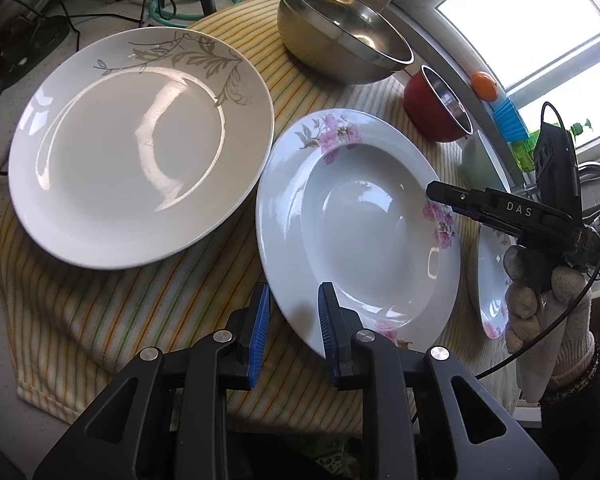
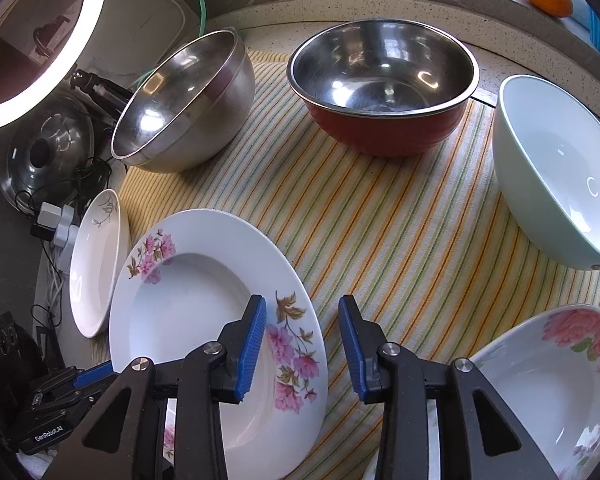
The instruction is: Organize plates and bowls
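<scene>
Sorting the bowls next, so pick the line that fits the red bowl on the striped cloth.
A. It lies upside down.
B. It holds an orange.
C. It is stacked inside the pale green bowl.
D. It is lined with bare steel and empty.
D: the red bowl stands upright alone, its shiny steel inside empty.

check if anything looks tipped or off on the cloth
The plain steel bowl sits tilted on its side at the striped cloth's back left edge, opening facing left. The red-sided bowl beside it stands upright. No spills or damage visible.
</scene>
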The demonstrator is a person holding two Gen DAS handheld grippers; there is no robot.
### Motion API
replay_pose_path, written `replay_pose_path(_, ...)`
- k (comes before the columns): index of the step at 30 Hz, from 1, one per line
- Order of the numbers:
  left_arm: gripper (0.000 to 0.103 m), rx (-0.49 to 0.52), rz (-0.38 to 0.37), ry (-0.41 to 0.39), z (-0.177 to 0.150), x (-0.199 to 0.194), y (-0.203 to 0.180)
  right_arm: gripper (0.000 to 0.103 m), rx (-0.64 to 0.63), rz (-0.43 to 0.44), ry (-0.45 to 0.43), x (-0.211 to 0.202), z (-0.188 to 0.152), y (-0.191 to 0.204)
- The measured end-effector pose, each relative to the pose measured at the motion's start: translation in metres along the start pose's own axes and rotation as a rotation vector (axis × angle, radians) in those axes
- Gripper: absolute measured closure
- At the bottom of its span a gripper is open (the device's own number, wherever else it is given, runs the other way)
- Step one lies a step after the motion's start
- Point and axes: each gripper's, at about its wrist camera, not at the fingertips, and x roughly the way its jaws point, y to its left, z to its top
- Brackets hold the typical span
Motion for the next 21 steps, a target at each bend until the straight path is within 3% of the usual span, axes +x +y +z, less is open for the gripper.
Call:
replay_pose_path(7, 0.081, 0.027, 0.017, 0.003, 0.002, 0.003, -0.005, 0.075, -0.013, 0.023, 0.024, 0.005, 0.001, 0.005)
replay_pose_path(21, 0.081, 0.062, 0.026, 0.019, -0.004, 0.006, -0.010, 0.075, -0.072, -0.025, 0.037, -0.002, -0.009, 0.010)
